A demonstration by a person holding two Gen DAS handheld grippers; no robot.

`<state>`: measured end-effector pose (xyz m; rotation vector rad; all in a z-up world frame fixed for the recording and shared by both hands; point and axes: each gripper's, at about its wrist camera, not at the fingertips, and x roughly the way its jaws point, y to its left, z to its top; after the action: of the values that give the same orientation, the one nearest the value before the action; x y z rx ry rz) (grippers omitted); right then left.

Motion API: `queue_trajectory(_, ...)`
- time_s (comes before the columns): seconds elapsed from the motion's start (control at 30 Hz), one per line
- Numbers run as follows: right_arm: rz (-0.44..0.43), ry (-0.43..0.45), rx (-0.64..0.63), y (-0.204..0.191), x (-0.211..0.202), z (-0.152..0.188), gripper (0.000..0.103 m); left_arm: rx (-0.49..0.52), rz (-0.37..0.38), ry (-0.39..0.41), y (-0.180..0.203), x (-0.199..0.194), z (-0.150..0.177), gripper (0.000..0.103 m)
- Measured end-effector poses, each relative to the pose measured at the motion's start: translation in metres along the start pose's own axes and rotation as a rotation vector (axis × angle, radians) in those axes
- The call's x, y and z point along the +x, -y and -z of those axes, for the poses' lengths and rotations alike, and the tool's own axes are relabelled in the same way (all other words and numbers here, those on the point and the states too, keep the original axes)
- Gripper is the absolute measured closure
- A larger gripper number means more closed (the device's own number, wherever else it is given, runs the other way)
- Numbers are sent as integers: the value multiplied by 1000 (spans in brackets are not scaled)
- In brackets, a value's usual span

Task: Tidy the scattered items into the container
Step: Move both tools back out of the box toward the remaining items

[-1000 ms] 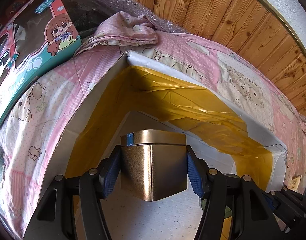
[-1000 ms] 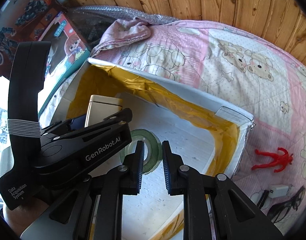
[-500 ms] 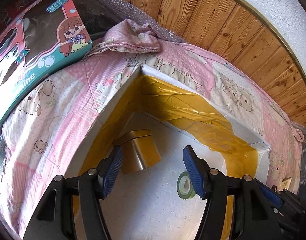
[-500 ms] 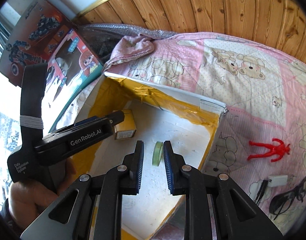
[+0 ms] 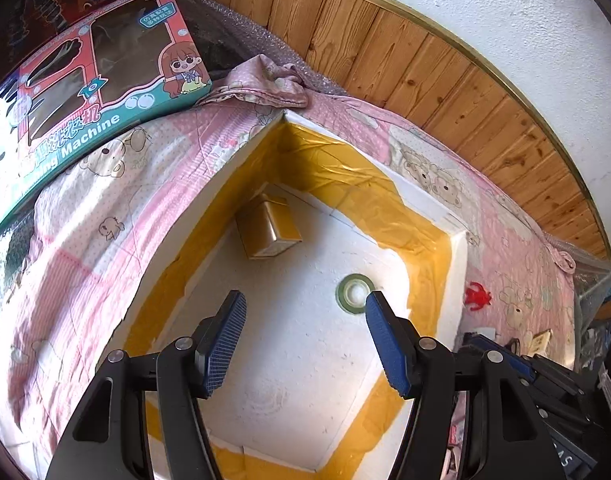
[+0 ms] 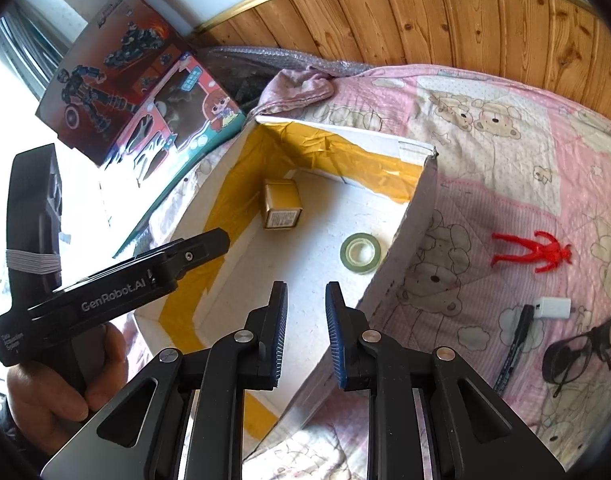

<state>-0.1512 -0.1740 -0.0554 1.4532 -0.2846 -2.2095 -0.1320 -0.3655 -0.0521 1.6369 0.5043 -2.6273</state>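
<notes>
Gold tin (image 5: 270, 227) lies in foam box (image 5: 459, 256) | left gripper (image 5: 305, 340) jaws wide, empty | right gripper (image 6: 305, 332) jaws narrowly parted, empty

This is a bedroom at home. A bed has a pink quilt (image 6: 505, 152) with bears, toy boxes (image 5: 97, 92) lean nearby, and a wooden wall (image 6: 445, 20) stands behind.

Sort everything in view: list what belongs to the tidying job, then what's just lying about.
Job: foam box, gold tin, tape roll, red figure, white charger, sunglasses, black pen.

Lying about: doll toy box, robot toy box, pink quilt.
</notes>
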Motion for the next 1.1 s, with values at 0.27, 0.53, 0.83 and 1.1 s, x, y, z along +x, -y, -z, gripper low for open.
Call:
queue_trajectory(0.27,-3,18,9,0,-28,40,81,72,36,7,29,-32,50,40)
queue_trajectory(0.53,9,42,66,21,-59,83,80,130,68,-18,59,-46,90,40)
queue_trajectory(0.83,71,66,218,85,-96,145,80,227,114,-71,105,-44,130,40)
queue_trajectory(1.1,151,62,377,147,-117,199,80,321,144,-151,145,-19,163,40)
